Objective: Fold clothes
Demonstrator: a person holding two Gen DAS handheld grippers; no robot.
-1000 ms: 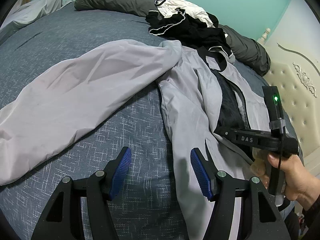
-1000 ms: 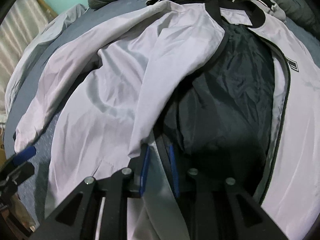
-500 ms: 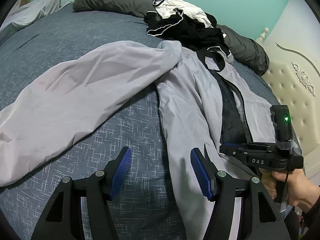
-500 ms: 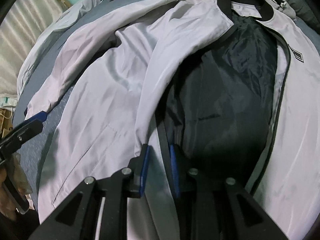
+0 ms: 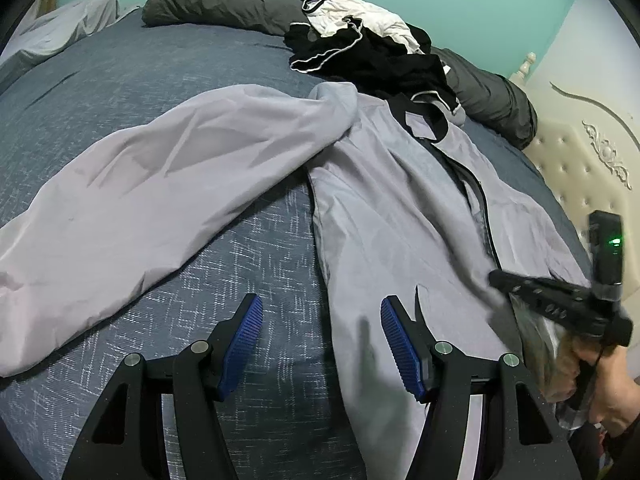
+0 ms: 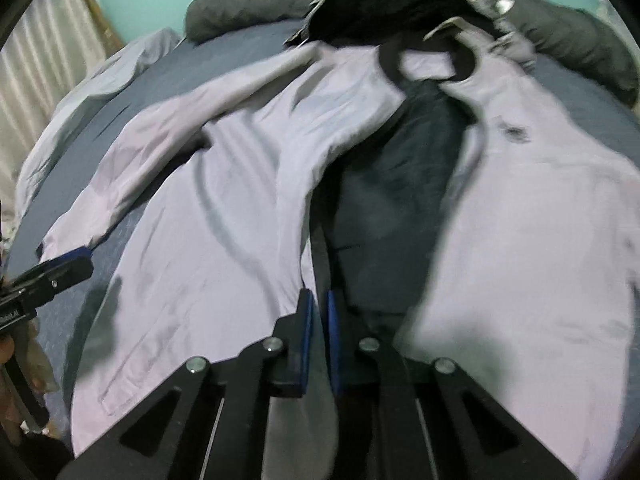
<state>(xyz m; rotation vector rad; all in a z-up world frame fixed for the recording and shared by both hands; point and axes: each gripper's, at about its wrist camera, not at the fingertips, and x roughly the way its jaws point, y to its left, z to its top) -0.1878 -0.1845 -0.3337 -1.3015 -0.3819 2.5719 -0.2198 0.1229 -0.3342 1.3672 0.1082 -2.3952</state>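
A light grey zip jacket (image 5: pixel 384 200) with a dark lining (image 6: pixel 392 184) lies open on the blue bedspread (image 5: pixel 120 80), collar toward the pillows. Its long sleeve (image 5: pixel 132 184) stretches out to the left. My left gripper (image 5: pixel 320 336) hovers open above the jacket's left bottom hem, with nothing between its blue pads. My right gripper (image 6: pixel 318 320) is shut on the jacket's left front edge near the hem, beside the zipper. It also shows at the right of the left wrist view, blurred, as the right gripper (image 5: pixel 500 278) held by a hand (image 5: pixel 612 396).
A pile of black and white clothes (image 5: pixel 368 52) sits behind the jacket's collar. Dark grey pillows (image 5: pixel 224 0) line the far side of the bed. A cream padded headboard (image 5: pixel 580 168) stands at the right. A pale sheet (image 5: pixel 68 24) lies far left.
My right gripper has pulled the jacket's front edge back toward the foot of the bed, drawing the left front panel flatter. The left gripper has stayed open in about the same place.
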